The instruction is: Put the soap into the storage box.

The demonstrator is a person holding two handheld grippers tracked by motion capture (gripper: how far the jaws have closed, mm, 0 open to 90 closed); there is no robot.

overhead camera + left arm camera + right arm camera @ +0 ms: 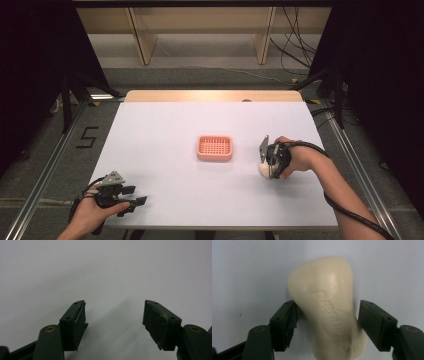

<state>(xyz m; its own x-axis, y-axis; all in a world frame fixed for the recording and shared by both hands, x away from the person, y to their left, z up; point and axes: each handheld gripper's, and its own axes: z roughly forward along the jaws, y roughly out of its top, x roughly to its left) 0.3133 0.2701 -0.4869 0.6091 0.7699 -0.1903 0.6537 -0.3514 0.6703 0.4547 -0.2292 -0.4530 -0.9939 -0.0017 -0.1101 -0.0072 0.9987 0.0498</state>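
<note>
While my right gripper (pixel 328 322) clamps the cream soap bar (pixel 327 302) right of the pink tray (pixel 215 148), my left gripper (pixel 113 320) rests near-left — jaws apart, empty.

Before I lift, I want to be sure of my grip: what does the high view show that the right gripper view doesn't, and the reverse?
High view: a pink slotted plastic soap dish at the table's middle, and the open left tool near the front edge. Right gripper view: embossed lettering on the cream bar of soap, with the jaws seemingly touching its two flanks. Both: the right tool, the soap and the white table.
</note>
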